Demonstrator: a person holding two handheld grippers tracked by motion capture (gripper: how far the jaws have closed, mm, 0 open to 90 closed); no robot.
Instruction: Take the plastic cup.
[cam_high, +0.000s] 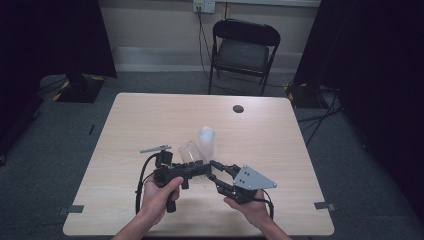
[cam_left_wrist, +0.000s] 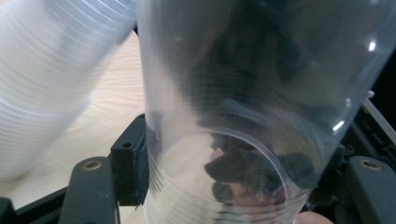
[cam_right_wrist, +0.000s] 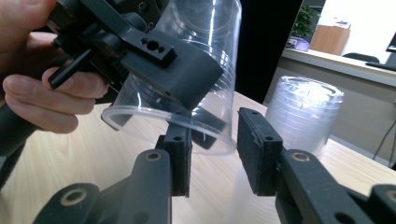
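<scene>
Right gripper (cam_right_wrist: 212, 154) low in right gripper view, jaws partly apart around rim of clear cup (cam_right_wrist: 187, 70), pads not pressing it. Left gripper (cam_high: 192, 171) lower middle of high view, jaws squeezing clear cup, cup tipped, lifted off table (cam_high: 150, 115). Farther up, frosted stack of cups (cam_high: 206, 140) stands upside down on table, just beyond held cup

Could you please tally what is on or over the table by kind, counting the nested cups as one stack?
Clear plastic cup, held apart: 1
Stack of clear cups, upside down: 1
Handheld grippers, left gripper and right gripper: 2
Dark round spot on the table: 1
Total: 5
</scene>
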